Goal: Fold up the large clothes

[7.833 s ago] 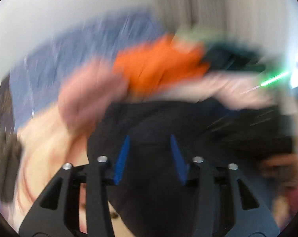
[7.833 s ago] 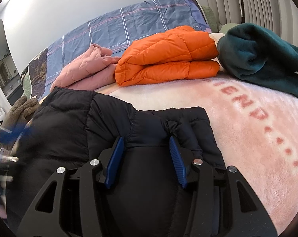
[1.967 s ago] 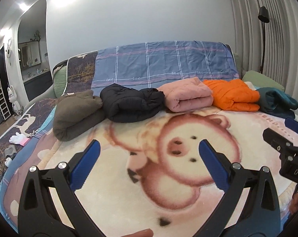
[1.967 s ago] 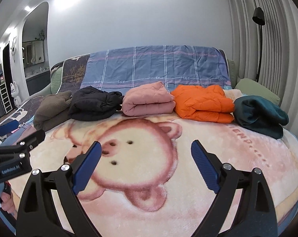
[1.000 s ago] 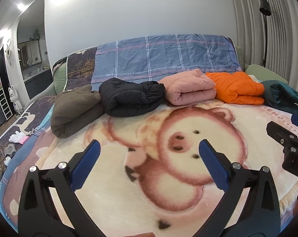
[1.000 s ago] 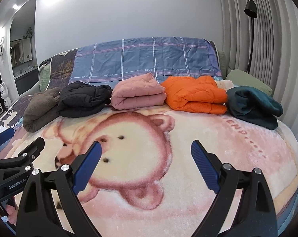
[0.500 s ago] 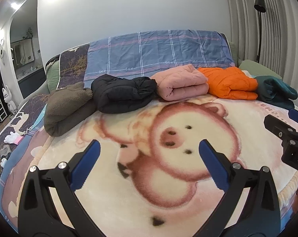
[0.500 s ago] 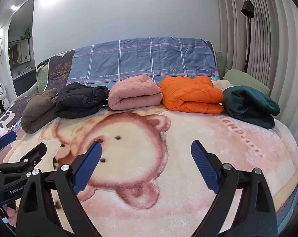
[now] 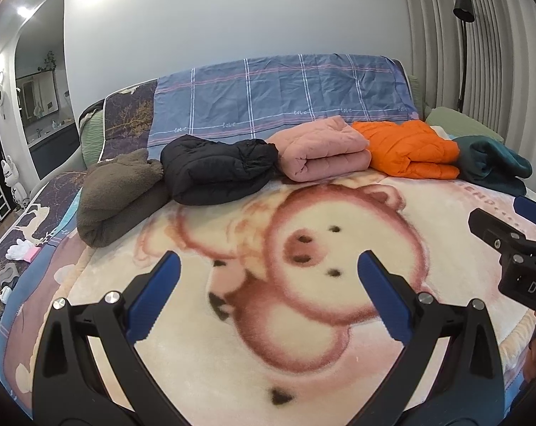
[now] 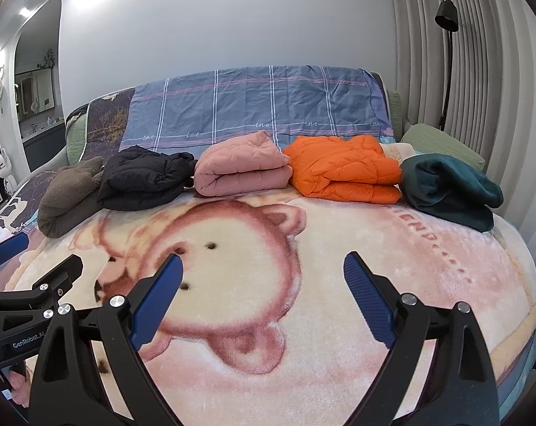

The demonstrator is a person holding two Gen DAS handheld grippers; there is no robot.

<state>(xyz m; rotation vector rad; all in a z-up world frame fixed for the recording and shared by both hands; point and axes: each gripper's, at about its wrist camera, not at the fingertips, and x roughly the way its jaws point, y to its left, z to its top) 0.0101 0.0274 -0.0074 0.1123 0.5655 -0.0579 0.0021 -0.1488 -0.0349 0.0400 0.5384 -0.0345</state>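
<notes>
A: Both tools hang over the bear-print blanket [image 9: 338, 372] with nothing in them. The left gripper [image 9: 266, 296] has its jaws spread wide, and the right gripper [image 10: 262, 298] is the same, empty and wide apart.

B: And the clothes?

A: All five are folded in a row at the far end, by the plaid sheet [image 9: 285, 92]: brown fleece [image 9: 115, 195], black puffer jacket [image 9: 214, 168], pink quilted jacket [image 9: 324, 149], orange puffer jacket [image 9: 409, 149], dark teal garment [image 9: 491, 163]. Each touches or nearly touches its neighbour.

B: So what could go wrong?

A: I judge the folding done, so the risk is mostly disturbance. The black puffer's sleeve end bulges loosely toward the pink bundle; puffy fill tends to spring back, and that fold could creep open. The fleece sits at the blanket's left edge and slumps that way. Any reach in with a wide jaw could snag a neighbour, since they are packed so close.

B: What differs from several seconds back?

A: Then the black jacket lay spread under the right gripper, whose jaws were nearly closed over it, with only pink, orange and teal beyond. Now it sits folded in the row, and both grippers have backed off, opened.
</notes>
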